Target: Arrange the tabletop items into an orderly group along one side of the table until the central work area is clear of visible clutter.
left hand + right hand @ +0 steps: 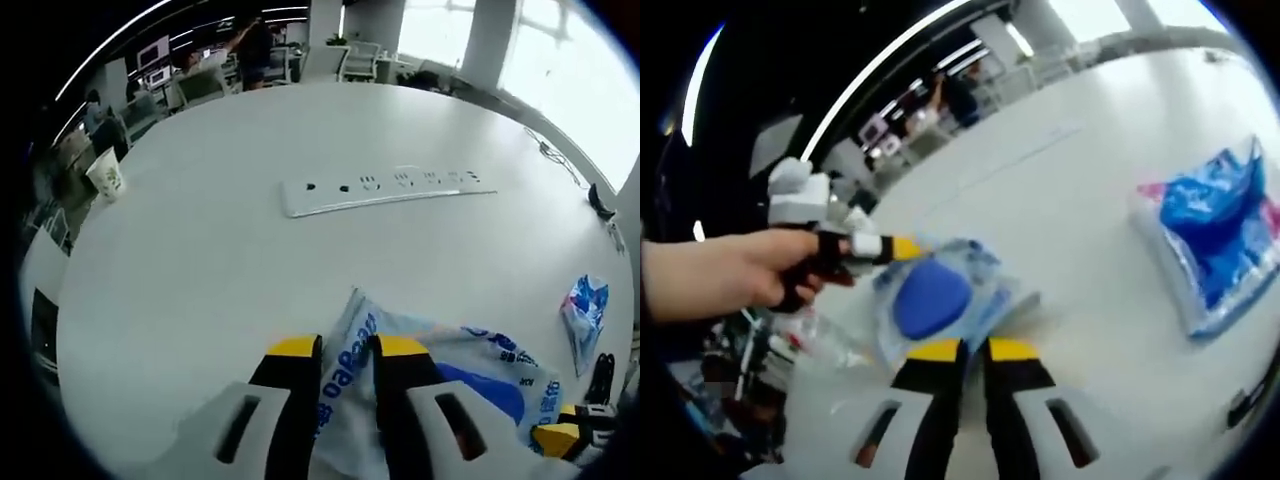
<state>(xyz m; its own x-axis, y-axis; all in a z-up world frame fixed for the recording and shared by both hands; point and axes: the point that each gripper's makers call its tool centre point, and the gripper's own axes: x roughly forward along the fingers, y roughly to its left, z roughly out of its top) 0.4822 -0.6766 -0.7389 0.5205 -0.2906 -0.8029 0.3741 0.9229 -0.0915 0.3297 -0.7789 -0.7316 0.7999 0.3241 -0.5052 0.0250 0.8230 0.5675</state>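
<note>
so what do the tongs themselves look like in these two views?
Both match. The left tongs have two black jaws with yellow tips, rising from white bodies with slotted cutouts. The right tongs are built the same: black jaws, yellow tips, white slotted base. In the right gripper view the person's hand grips a black handle; no sleeve or glove shows.

The left gripper (347,352) has its jaws nearly together (narrow gap); the right gripper (973,349) likewise.

two plastic packets (440,370) (583,310), one power strip (385,188), one paper cup (106,176)
</note>
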